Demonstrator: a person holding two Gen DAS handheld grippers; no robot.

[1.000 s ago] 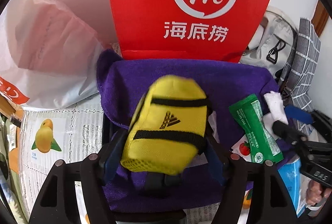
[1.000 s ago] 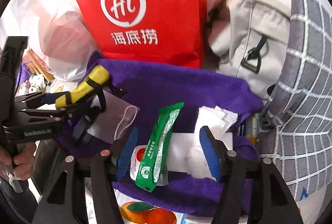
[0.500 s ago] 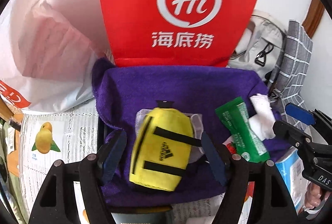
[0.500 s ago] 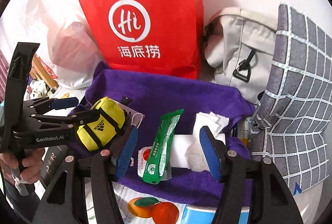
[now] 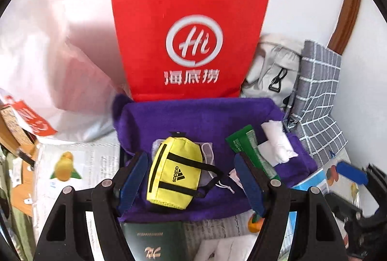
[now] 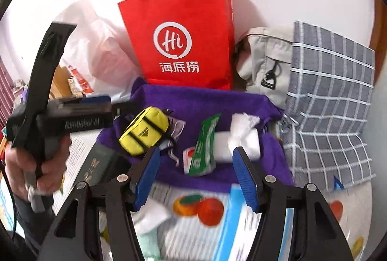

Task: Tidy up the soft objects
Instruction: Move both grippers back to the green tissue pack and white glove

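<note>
Left gripper (image 5: 191, 176): fingers spread, nothing pinched; yellow pouch (image 5: 175, 172) seen btwn the blue pads, low centre of left wrist view, but lying free on the purple towel (image 5: 193, 115), partly over a white mask (image 5: 205, 150). Same pouch in right wrist view at centre-left (image 6: 144, 130), tilted, clear of the left gripper's tips (image 6: 121, 107) at mid-left, w/ a hand (image 6: 36, 164) wrapped round the handle, lower left. Right gripper (image 6: 196, 173): fingers also released, empty; beyond the gap, on the towel, green sachet (image 6: 205, 142) over a small red-white packet (image 6: 189, 158), and just right of those a white cloth roll (image 6: 241, 137). Red paper bag (image 5: 191, 35) upright behind the towel, top centre, touching its far edge. Pale plastic bag (image 5: 60, 67) upper left. Beige bag w/ black buckle (image 5: 273, 67) and grey checked cloth (image 5: 319, 103) to the right, beside the towel. Dark green booklet (image 5: 154, 239) at bottom centre of left wrist view, near edge of towel. Fruit-print sheet (image 6: 200, 207) under everything, bottom of right wrist view. Some motion blur in both views.
</note>
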